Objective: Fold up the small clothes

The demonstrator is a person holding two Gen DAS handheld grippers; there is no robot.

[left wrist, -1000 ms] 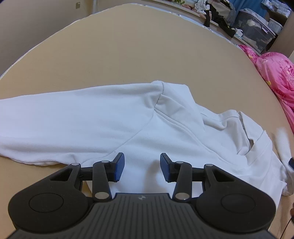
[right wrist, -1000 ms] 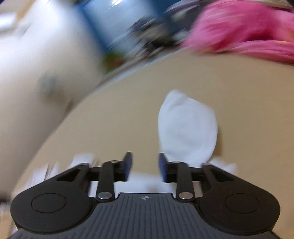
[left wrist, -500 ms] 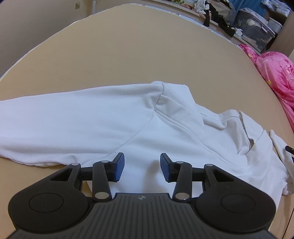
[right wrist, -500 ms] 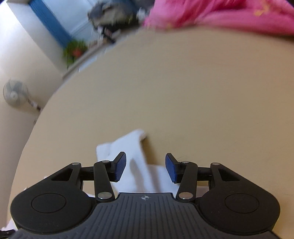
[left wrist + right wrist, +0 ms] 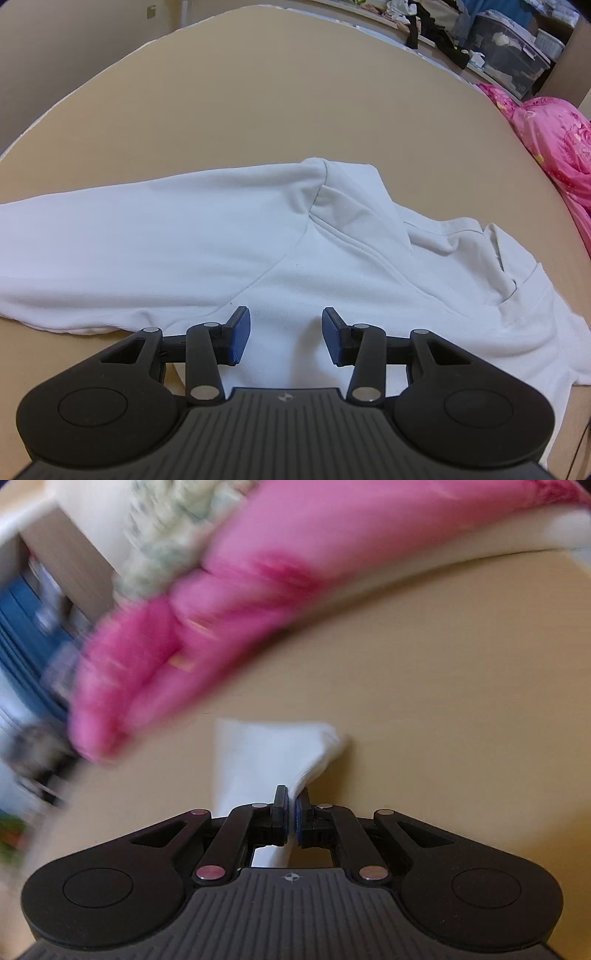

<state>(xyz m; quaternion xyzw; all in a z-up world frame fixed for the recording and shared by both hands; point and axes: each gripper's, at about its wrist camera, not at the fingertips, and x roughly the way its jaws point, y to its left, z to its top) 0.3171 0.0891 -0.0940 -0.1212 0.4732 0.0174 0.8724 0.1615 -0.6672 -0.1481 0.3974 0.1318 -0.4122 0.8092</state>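
Two tongs: my left tongs (image 5: 286,334) gape wide over the white shirt (image 5: 258,251) on the tan surface (image 5: 258,103); right tongs (image 5: 291,812) pinch a white cloth (image 5: 266,753); pink bedding (image 5: 229,602) behind, blurred.

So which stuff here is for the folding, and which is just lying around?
For the folding:
- white top, spread on the tan surface
- white cloth piece, pinched by the right gripper
- left gripper, open over the top

Just lying around:
- pink blanket
- storage bin
- dark clothes
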